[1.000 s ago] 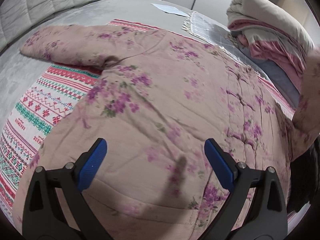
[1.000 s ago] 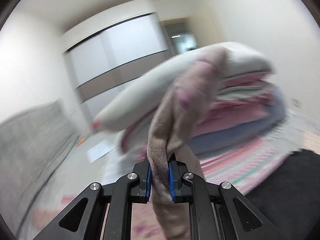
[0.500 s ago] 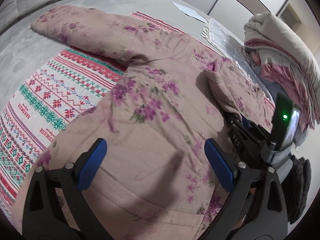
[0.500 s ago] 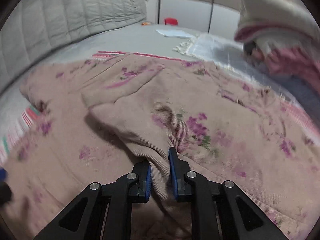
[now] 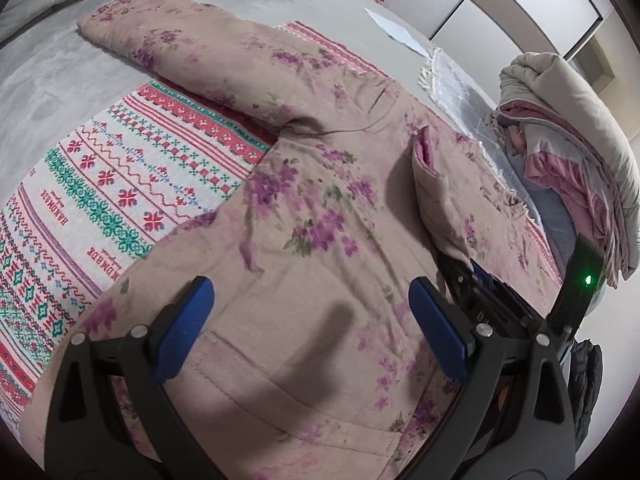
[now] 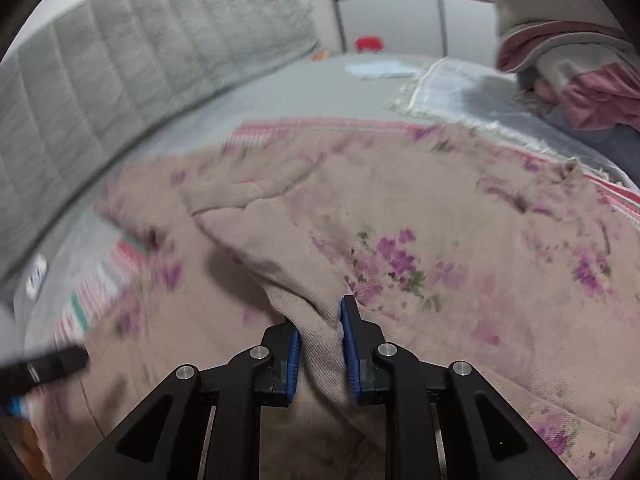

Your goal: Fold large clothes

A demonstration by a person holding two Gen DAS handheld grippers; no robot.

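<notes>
A pink-beige padded jacket [image 5: 304, 208] with purple flowers lies flat on a patterned blanket [image 5: 120, 168]. One sleeve [image 5: 168, 36] stretches out to the upper left. The other sleeve [image 5: 436, 200] lies folded across the chest. My right gripper [image 6: 320, 320] has that sleeve's ribbed cuff [image 6: 320, 344] between its blue pads; its jaws are opening and the cloth still touches both pads. In the left wrist view the right gripper [image 5: 472, 276] sits low on the jacket's right side. My left gripper [image 5: 308, 292] hangs open above the jacket's lower front, holding nothing.
A stack of folded quilts [image 5: 560, 120] stands at the right. A white fringed cloth [image 5: 452, 92] and a sheet of paper [image 5: 392, 28] lie beyond the jacket on the grey bed [image 5: 52, 80]. The padded headboard [image 6: 120, 80] runs along the left. A dark garment [image 5: 584, 380] hangs at the bed's near right.
My right gripper brought the sleeve down from high in the air and laid it across the jacket's chest; its jaws have widened slightly. My left gripper shifted a little and rolled, still open.
</notes>
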